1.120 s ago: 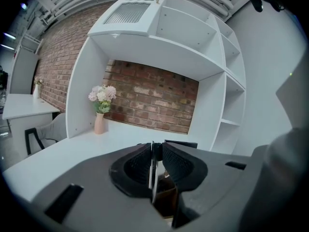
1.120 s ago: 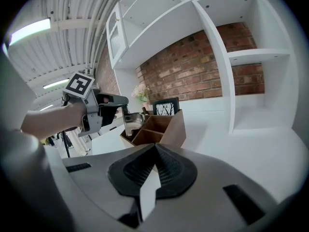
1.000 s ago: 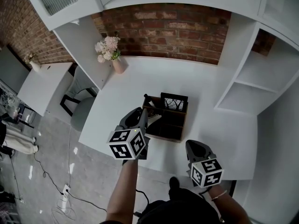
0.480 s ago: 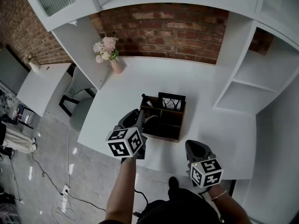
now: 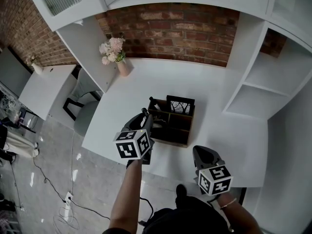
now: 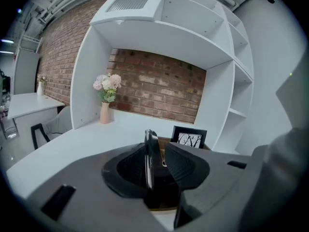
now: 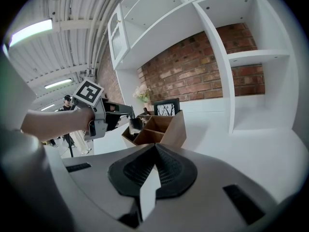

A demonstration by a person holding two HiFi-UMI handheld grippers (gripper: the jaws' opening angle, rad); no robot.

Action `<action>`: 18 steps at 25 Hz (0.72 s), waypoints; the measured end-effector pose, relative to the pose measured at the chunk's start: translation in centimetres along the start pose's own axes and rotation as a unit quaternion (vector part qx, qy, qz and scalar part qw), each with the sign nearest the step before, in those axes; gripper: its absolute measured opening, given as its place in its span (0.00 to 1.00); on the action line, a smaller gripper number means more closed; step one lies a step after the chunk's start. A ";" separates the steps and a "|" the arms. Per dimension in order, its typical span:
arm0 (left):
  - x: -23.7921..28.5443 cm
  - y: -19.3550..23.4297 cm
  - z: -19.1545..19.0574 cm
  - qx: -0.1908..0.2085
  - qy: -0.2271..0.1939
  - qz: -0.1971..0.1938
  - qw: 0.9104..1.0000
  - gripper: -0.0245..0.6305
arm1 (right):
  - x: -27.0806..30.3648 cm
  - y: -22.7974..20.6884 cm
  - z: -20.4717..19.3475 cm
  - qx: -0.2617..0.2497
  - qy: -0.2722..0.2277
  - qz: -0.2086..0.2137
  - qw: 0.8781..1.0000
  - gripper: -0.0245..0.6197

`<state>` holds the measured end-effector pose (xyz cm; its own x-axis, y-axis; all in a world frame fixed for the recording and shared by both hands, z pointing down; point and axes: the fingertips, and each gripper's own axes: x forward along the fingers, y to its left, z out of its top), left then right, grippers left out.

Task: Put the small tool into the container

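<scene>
A wooden organizer (image 5: pixel 184 130) with several open compartments stands on the white desk (image 5: pixel 161 77). My left gripper (image 5: pixel 147 117) hangs at its left edge, shut on a small thin tool (image 6: pixel 149 153) of dark metal that stands upright between the jaws. The right gripper view catches that tool (image 7: pixel 135 124) over the organizer's (image 7: pixel 164 129) left compartments. My right gripper (image 5: pixel 204 153) is near the desk's front edge, right of the organizer, shut with nothing in it (image 7: pixel 154 154). I cannot tell whether the tool touches the organizer.
A black photo frame (image 5: pixel 181 106) stands in the organizer's back compartment. A pink vase of flowers (image 5: pixel 117 58) sits at the back left by a white side panel. White shelves (image 5: pixel 273 82) rise at the right. A chair (image 5: pixel 80 108) is left of the desk.
My left gripper drew back a little to the left with the tool, then moved forward again to the organizer's left edge. The right gripper has stayed put.
</scene>
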<state>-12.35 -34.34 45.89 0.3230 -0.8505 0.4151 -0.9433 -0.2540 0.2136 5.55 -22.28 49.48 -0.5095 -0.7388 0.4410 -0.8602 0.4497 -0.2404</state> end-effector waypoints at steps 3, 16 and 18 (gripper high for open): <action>-0.3 0.4 -1.0 -0.010 0.010 0.005 1.000 0.21 | -0.1 0.1 -0.1 -0.001 0.000 0.002 1.000 0.04; -4.2 -0.3 -5.0 -0.021 0.020 0.015 0.999 0.19 | -0.5 1.6 -0.7 -0.010 0.002 0.017 1.000 0.04; -5.0 -0.6 -5.9 -0.020 0.024 0.017 0.999 0.18 | -0.5 1.9 -0.6 -0.012 0.001 0.020 1.000 0.04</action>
<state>-12.98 -27.24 48.88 0.2956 -0.8350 0.4641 -0.9502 -0.2065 0.2336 4.18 -20.69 49.32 -0.5439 -0.7192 0.4323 -0.8381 0.4909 -0.2378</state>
